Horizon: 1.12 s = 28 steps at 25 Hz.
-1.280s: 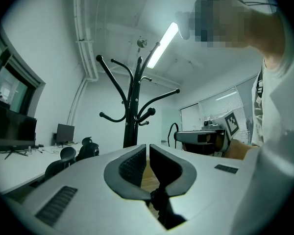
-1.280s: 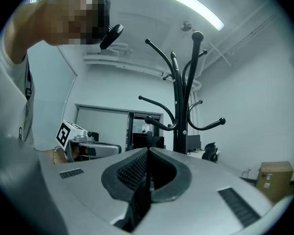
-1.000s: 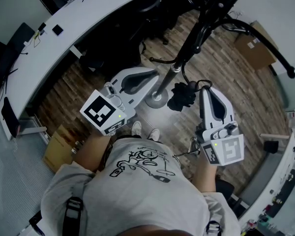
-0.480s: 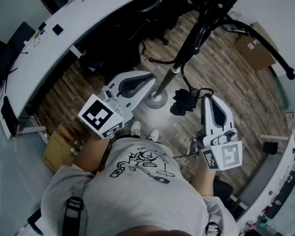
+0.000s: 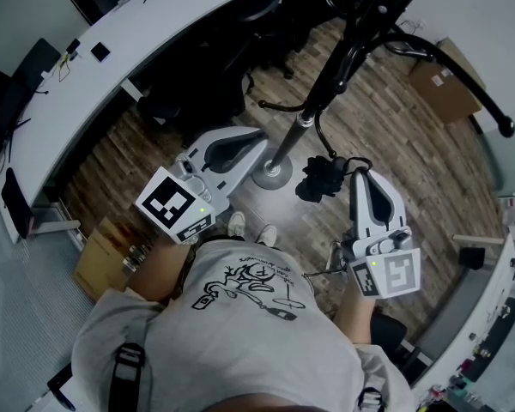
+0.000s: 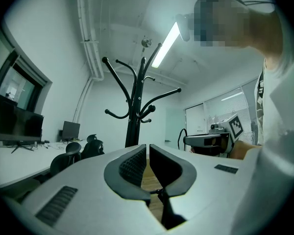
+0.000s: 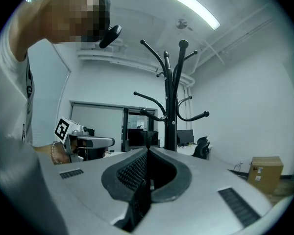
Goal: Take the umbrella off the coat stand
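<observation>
The umbrella (image 5: 319, 176) you hold looks like limp, matt black cloth, crumpled into folds. The coat stand (image 5: 333, 69) is smooth black metal with a slight gloss, and bare and shiny low on its pole. Your left gripper (image 5: 259, 136) and right gripper (image 5: 360, 172) have matt pale-grey plastic shells, and their fingers (image 6: 132, 165) carry dark ribbed pads. The floor (image 5: 137, 157) is wood-grain planking.

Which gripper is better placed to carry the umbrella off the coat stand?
Right. The umbrella hangs at the tip of the right gripper, whose jaws seem shut on its strap. The left gripper is shut and empty, across the coat stand.
</observation>
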Each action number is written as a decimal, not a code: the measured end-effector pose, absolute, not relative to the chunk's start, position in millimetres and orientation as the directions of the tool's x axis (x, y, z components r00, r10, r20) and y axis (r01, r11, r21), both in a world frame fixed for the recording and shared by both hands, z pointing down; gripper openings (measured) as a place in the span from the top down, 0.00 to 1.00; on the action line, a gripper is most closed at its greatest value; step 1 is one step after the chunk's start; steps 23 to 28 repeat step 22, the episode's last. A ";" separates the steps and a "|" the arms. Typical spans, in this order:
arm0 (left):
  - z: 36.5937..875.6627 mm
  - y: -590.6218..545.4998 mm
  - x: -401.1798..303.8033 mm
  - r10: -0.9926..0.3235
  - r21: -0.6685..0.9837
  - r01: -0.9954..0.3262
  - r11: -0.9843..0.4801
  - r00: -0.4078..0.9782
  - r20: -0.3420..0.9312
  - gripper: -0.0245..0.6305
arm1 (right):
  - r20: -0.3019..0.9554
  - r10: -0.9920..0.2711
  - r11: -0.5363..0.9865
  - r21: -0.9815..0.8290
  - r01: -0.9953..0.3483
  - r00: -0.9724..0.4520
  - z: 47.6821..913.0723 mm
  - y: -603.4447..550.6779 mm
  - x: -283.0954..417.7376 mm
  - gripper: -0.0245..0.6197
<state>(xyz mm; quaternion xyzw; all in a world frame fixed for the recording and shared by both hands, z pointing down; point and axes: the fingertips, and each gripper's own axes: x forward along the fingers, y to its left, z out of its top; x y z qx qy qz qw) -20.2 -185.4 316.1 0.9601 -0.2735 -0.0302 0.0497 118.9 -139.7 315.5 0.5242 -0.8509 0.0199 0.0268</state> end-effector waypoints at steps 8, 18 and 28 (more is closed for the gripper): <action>315.6 -181.3 -20.1 -0.521 0.113 -0.514 -0.850 0.853 -0.034 0.92 | 0.061 -0.893 0.447 0.000 -0.895 -0.446 313.4 -138.5 118.6 0.94; 315.2 -182.1 -22.9 -0.522 0.112 -0.515 -0.850 0.853 -0.032 0.92 | 0.067 -0.894 0.444 0.005 -0.896 -0.443 313.3 -138.5 117.5 0.94; 316.8 -180.1 -22.7 -0.516 0.111 -0.511 -0.853 0.856 -0.031 0.92 | 0.064 -0.894 0.445 0.010 -0.896 -0.443 312.9 -137.5 117.0 0.94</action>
